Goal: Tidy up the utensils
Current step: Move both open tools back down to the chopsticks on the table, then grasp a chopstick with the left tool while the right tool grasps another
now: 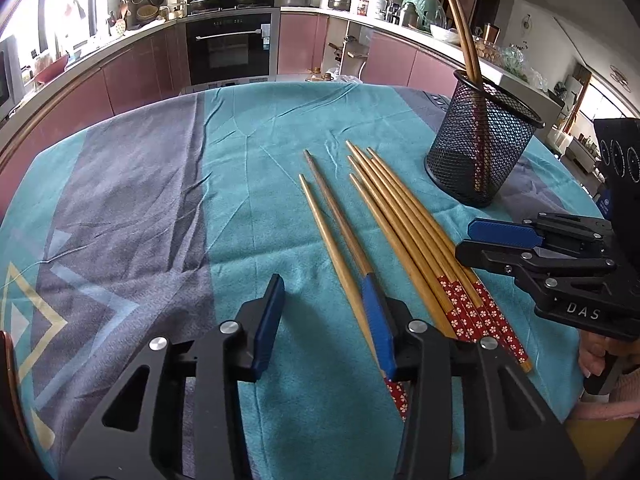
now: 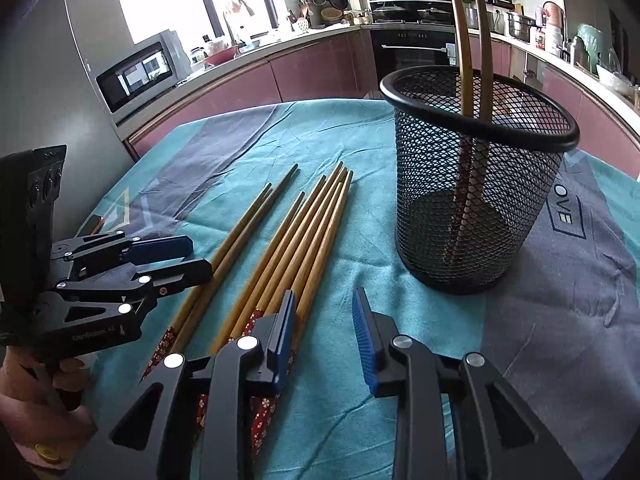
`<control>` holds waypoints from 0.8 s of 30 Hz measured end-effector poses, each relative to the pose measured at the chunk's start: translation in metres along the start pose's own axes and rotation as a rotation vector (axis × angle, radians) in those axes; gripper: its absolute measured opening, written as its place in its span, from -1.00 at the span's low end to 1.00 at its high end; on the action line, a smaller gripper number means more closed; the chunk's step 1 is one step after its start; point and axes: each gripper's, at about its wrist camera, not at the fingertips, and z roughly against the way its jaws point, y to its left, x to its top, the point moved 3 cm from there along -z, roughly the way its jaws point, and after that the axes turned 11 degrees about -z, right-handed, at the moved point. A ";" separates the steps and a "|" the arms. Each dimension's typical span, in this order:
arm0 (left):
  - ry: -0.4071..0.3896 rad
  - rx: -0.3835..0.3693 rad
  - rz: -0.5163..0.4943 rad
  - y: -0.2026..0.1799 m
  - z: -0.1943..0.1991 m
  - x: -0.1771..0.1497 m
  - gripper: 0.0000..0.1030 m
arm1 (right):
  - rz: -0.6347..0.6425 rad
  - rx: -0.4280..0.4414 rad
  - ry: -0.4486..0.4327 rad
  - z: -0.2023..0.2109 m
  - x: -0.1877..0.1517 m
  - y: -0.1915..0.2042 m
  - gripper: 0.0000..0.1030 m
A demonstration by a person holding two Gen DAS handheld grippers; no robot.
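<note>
Several wooden chopsticks with red flowered ends (image 1: 404, 220) (image 2: 296, 236) lie side by side on the teal tablecloth. A pair (image 1: 332, 216) lies slightly apart on the left of them. A black mesh holder (image 1: 480, 140) (image 2: 476, 176) stands upright at the right with two chopsticks (image 1: 464, 32) (image 2: 472, 20) in it. My left gripper (image 1: 324, 288) (image 2: 188, 256) is open and empty, its right finger over the separate pair. My right gripper (image 2: 324, 300) (image 1: 466, 240) is open and empty, just right of the bundle's handle ends, in front of the holder.
The table (image 1: 140, 184) is covered by a teal and grey cloth. Kitchen counters with an oven (image 1: 232, 44), a microwave (image 2: 140, 76) and pots run behind the table. A person's hand (image 2: 44, 384) holds the left gripper's handle.
</note>
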 end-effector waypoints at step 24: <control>0.029 0.027 0.007 0.007 -0.022 0.022 -0.56 | 0.013 -0.100 -0.004 -0.024 0.022 0.003 -0.70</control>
